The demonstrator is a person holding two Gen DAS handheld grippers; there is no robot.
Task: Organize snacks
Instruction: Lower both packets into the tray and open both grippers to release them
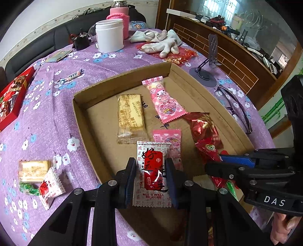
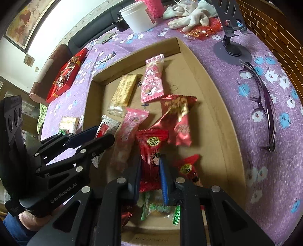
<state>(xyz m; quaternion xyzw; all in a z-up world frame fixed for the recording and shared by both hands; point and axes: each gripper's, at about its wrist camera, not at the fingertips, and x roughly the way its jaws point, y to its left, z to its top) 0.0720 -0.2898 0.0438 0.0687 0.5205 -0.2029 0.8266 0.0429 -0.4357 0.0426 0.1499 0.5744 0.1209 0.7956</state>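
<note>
Both grippers loaded over the cardboard tray (image 1: 83, 121)

My left gripper (image 1: 151, 175) pinches a white-and-red packet (image 1: 152, 174) mid-body above the tray's near edge; my right gripper (image 2: 150, 177) clamps a red packet (image 2: 150, 149) likewise. Light, crinkly, slippery film: I judge pinching the filled middle safest.

— From the left wrist we are looking forward and down, close over the near edge of the box (image 1: 90, 121), facing the far jar (image 1: 109, 36).

— From the right wrist we are looking down from just beside it, angled leftward. We are sharing the box (image 2: 212, 98), the jar (image 2: 137, 16) and the glasses (image 2: 265, 113).
</note>
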